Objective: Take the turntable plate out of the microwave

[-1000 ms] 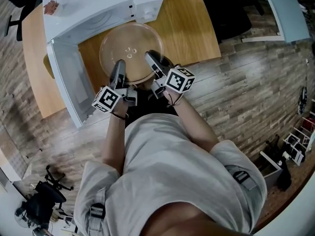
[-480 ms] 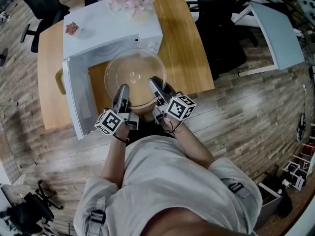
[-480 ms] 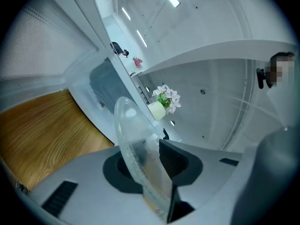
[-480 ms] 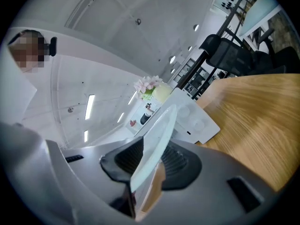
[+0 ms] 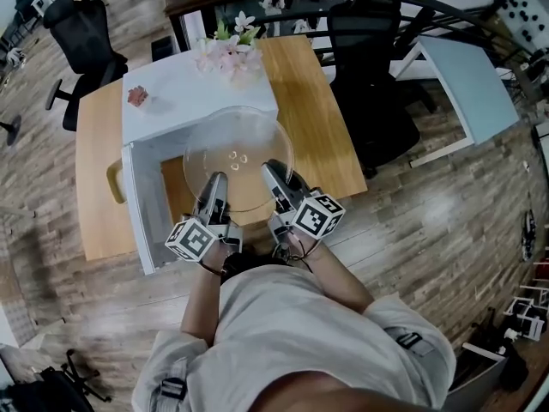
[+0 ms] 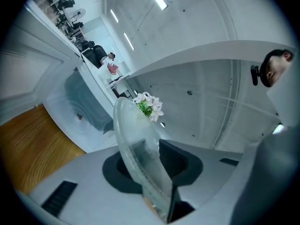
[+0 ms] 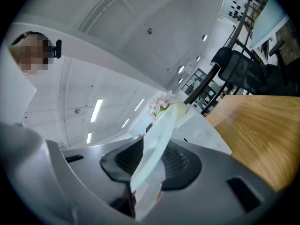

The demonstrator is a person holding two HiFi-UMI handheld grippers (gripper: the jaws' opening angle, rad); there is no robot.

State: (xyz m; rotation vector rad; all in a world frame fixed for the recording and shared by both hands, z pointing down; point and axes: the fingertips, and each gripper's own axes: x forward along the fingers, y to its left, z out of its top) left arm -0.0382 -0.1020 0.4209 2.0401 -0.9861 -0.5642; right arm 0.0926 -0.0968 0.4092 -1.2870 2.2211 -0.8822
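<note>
The turntable plate (image 5: pixel 238 148) is held just outside the microwave (image 5: pixel 171 101), clamped at its rim by left tool (image 5: pixel 214 187) and right tool (image 5: pixel 274 177); perhaps shallowly gripped, it could be dropped if tilted.

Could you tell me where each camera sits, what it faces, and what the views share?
Head view: head-mounted, facing steeply down at microwave, plate, left gripper, right gripper; arms, torso show.
Left gripper view: on that gripper, along jaws clamping the plate; person's head at edge.
Right gripper view: likewise, mirrored.
All share plate and flowers.
</note>
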